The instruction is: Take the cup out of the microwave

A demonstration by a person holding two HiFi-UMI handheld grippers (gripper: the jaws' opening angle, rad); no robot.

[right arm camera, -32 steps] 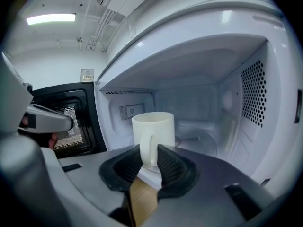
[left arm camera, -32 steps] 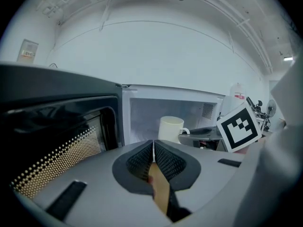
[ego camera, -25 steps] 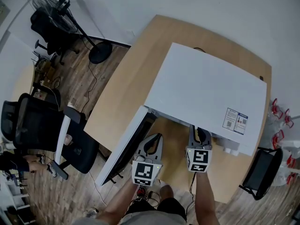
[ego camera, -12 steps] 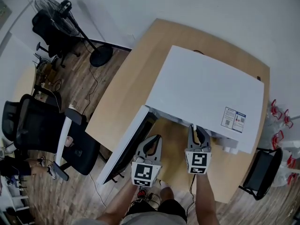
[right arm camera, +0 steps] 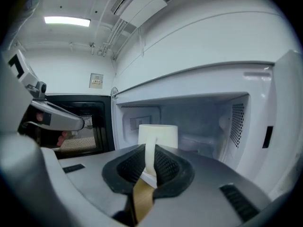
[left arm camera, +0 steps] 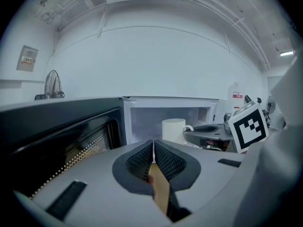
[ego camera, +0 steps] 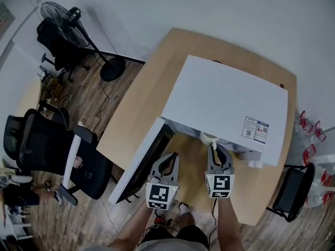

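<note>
**At the microwave's open front, cup pinched by its handle**

At the front opening of the microwave [ego camera: 225, 101], the cup [ego camera: 209, 138] stands upright, its long axis vertical and its mouth facing up. From the head view its rim shows just beyond the front edge of the microwave's top. Its handle [right arm camera: 149, 155] points out of the cavity, straight toward the right gripper [ego camera: 219, 151]. In the right gripper view the handle runs as an upright strip between the two fingers [right arm camera: 168, 167], which are closed onto it from either side. The cup's body sits just past the fingertips, with the white cavity behind it. Whether the cup's base touches the cavity floor cannot be told.

In front of the microwave, the left gripper [ego camera: 170, 158] sits beside the right one and next to the door [ego camera: 137, 166], which is swung open at the left of the microwave's opening. Its fingers [left arm camera: 139, 162] are pressed together with nothing between them. From the left gripper view the cup appears to the right of the fingertips, before the cavity, with its handle turned toward the right gripper's side. Under the microwave is the wooden table [ego camera: 152, 82].
</note>
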